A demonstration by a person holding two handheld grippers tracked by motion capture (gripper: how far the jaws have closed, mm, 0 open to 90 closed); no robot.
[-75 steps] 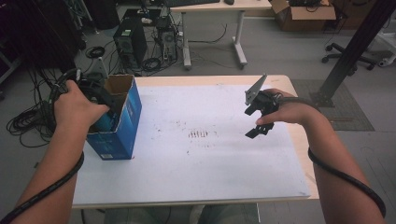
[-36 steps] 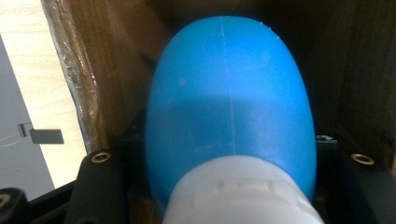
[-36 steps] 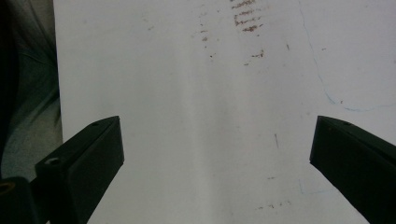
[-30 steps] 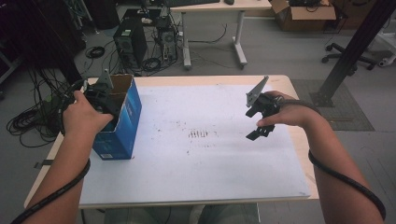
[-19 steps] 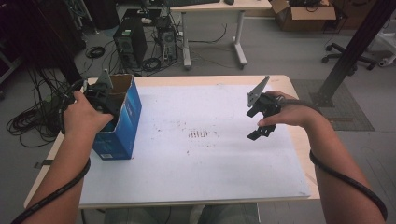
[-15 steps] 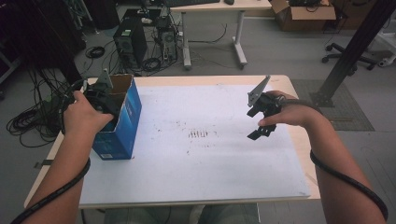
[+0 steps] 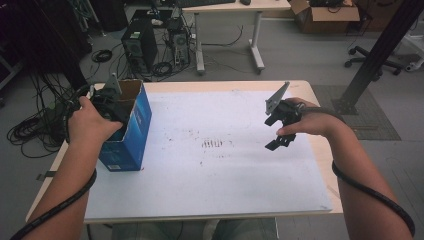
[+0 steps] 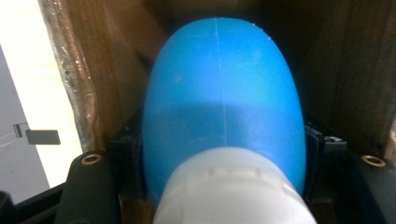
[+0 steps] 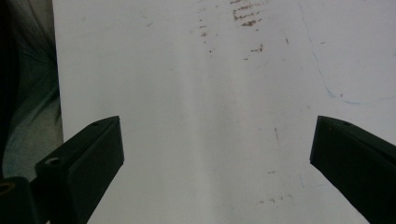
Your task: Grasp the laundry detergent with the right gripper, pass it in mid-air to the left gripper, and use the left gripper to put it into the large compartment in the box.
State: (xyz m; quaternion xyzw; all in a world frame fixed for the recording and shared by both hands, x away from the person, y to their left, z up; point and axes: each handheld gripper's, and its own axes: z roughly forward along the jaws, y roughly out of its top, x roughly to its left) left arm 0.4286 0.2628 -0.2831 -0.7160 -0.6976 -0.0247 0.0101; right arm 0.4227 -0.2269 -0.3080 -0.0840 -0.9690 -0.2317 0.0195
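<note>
A blue cardboard box (image 7: pixel 134 131) stands open-topped at the table's left edge. My left gripper (image 7: pixel 114 106) reaches into its top. In the left gripper view a smooth blue egg-shaped object with a white cap (image 8: pixel 223 116) sits between the jaws, against the box's brown inner wall (image 8: pixel 355 70). Both black pads (image 8: pixel 128 158) lie against its sides with no gap showing. These jaws have just been opening. My right gripper (image 7: pixel 271 132) hovers over the right part of the white table top (image 7: pixel 210 185), open, with nothing between its fingers (image 9: pixel 84 158).
Dark scuff marks (image 7: pixel 215 144) dot the middle of the table top. Beyond the far edge, computer towers (image 7: pixel 137 42) and cables lie on the floor, beside a second desk (image 7: pixel 225 7). A black post (image 7: pixel 375 55) rises at the right.
Since the earliest frame the left hand has shifted slightly to the right at the box's top. Over the last second neither hand has visibly moved.
</note>
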